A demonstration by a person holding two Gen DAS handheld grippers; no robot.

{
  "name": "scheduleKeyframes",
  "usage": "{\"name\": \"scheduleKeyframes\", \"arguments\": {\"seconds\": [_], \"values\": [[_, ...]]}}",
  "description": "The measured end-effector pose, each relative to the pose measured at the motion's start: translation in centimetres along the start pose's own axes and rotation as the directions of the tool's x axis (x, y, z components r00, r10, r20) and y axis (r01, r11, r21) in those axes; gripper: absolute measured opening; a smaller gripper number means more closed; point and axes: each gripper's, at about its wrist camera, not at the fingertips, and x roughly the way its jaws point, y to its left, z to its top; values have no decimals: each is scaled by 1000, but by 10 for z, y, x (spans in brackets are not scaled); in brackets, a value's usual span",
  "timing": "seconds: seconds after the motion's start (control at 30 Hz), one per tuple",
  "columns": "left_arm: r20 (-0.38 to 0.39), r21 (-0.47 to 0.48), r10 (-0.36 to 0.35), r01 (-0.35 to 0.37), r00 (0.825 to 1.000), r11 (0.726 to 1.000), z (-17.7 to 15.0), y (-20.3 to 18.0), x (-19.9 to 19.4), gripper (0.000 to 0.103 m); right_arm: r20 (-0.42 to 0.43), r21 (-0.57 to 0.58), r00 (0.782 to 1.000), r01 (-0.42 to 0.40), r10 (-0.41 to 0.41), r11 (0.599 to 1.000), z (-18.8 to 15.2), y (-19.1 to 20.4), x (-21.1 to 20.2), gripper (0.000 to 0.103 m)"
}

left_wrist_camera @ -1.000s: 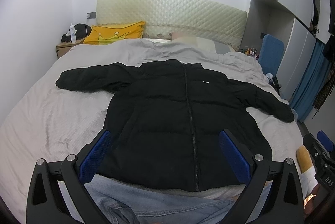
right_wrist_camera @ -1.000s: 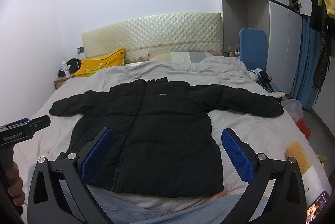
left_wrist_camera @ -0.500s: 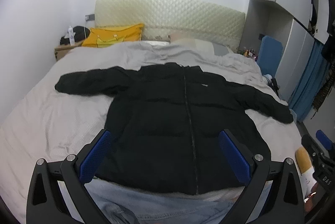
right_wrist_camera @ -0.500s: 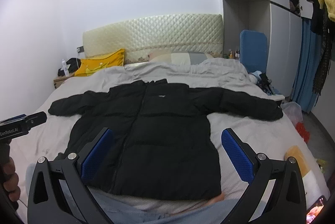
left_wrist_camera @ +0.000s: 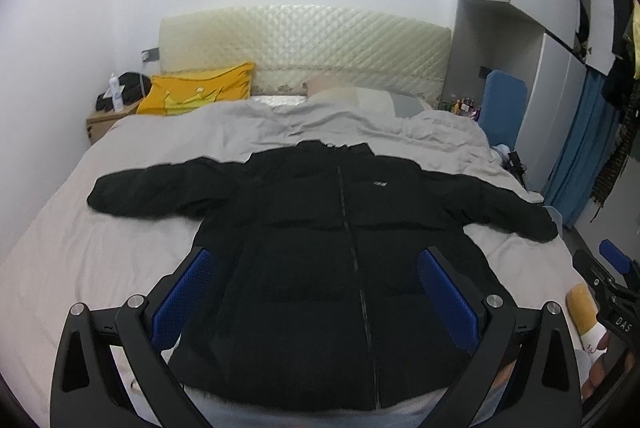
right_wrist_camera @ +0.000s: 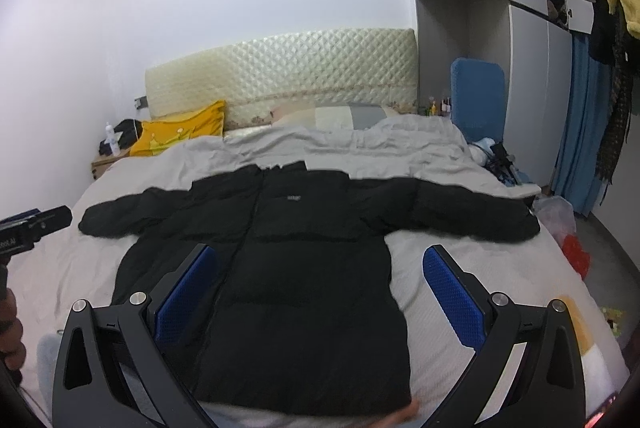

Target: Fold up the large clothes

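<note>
While both tools, left point(left_wrist_camera: 312, 292) and right point(right_wrist_camera: 320, 292), hovered agape and empty above the spread jacket point(left_wrist_camera: 332, 248), pinching each cuff cleanly looked the sensible start.

White walls point(right_wrist_camera: 240, 7), quilted cream headboard point(left_wrist_camera: 304, 47), grey wardrobe point(right_wrist_camera: 528, 87), blue curtain point(right_wrist_camera: 580, 131)

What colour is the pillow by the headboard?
Yellow, with a paler crown-like print; the pillow shows best in the left wrist view.

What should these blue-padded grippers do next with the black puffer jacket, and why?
Probably reach the right gripper for the right sleeve to fold it inward: the black puffer jacket lies flat and zipped, sleeves spread, and both grippers, the left gripper too, are open and empty.
</note>
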Motion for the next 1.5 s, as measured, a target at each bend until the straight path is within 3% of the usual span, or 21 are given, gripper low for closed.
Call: {"name": "scheduleKeyframes", "arguments": {"seconds": [0.2,0.4,0.63,0.9,1.17,1.27,1.4,1.5], "values": [[-3,26,7,-7,1000,1000,16,0,41,103,36,9,999,-11,10,1000,13,-8,20,103],[-31,25,13,-12,999,1000,11,3,89,102,43,43,999,-2,0,999,18,-28,55,103],[-27,19,6,-6,1000,1000,-2,9,128,102,76,59,994,78,-82,995,22,-73,97,103],[-43,-26,-50,49,998,998,-17,21,155,102,111,142,981,144,-160,979,41,-131,130,103],[-23,-69,-100,98,995,993,-26,27,160,102,83,261,970,199,-227,945,50,-189,170,103],[-23,-79,-99,97,995,992,-28,29,162,102,116,294,949,249,-293,923,47,-205,175,103],[-34,-92,-100,96,994,991,-32,31,166,103,107,359,940,268,-325,894,40,-238,190,103],[-52,-104,-102,96,993,990,-35,34,174,102,73,416,945,263,-320,871,30,-266,205,99]]}}
